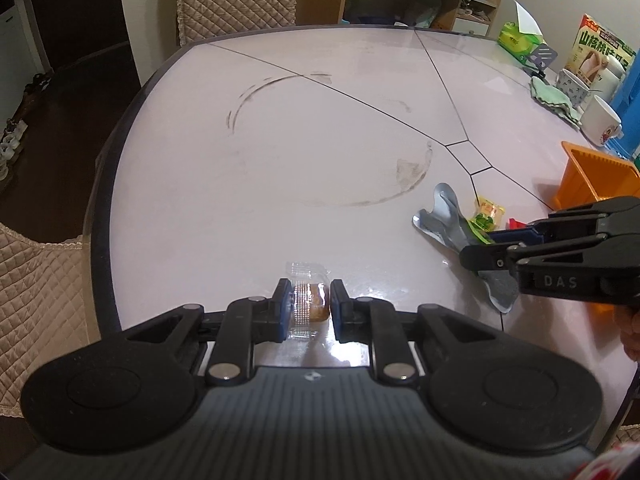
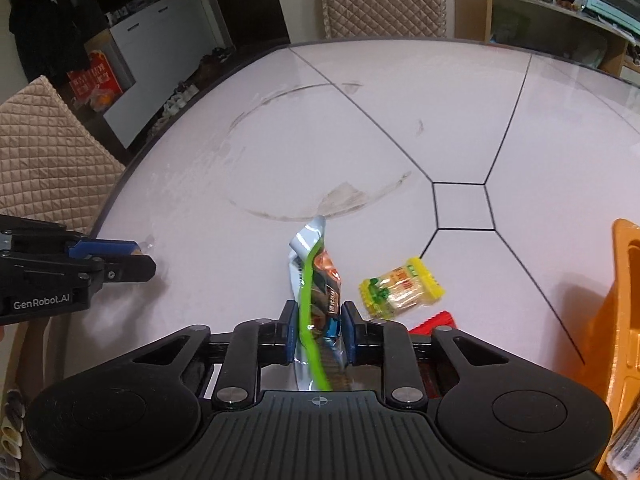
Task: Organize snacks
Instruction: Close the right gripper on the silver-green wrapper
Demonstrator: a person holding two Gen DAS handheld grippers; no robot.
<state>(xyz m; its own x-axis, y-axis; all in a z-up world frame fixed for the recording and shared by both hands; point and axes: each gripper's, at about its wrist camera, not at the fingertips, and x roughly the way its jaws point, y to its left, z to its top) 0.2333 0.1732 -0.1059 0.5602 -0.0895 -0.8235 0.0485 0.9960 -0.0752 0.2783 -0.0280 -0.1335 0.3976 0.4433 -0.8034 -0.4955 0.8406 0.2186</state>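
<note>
My left gripper (image 1: 311, 300) is shut on a small clear-wrapped brown snack (image 1: 316, 300) near the front edge of the pale table (image 1: 280, 140). It also shows from the side at the left of the right wrist view as the left gripper (image 2: 144, 256). My right gripper (image 2: 320, 320) is shut on a silver-and-green snack packet (image 2: 316, 264), which stands on edge between the pads. A yellow snack packet (image 2: 402, 286) and a red packet (image 2: 436, 320) lie just to its right. In the left wrist view the right gripper (image 1: 480, 246) reaches in over the silver packet (image 1: 440, 216).
An orange basket (image 2: 624, 320) stands at the table's right side, also seen as the orange basket (image 1: 592, 176). Behind it are a white mug (image 1: 600, 120), a green cloth (image 1: 554, 98) and a snack box (image 1: 600, 56). Quilted chairs (image 2: 52, 152) stand around the table.
</note>
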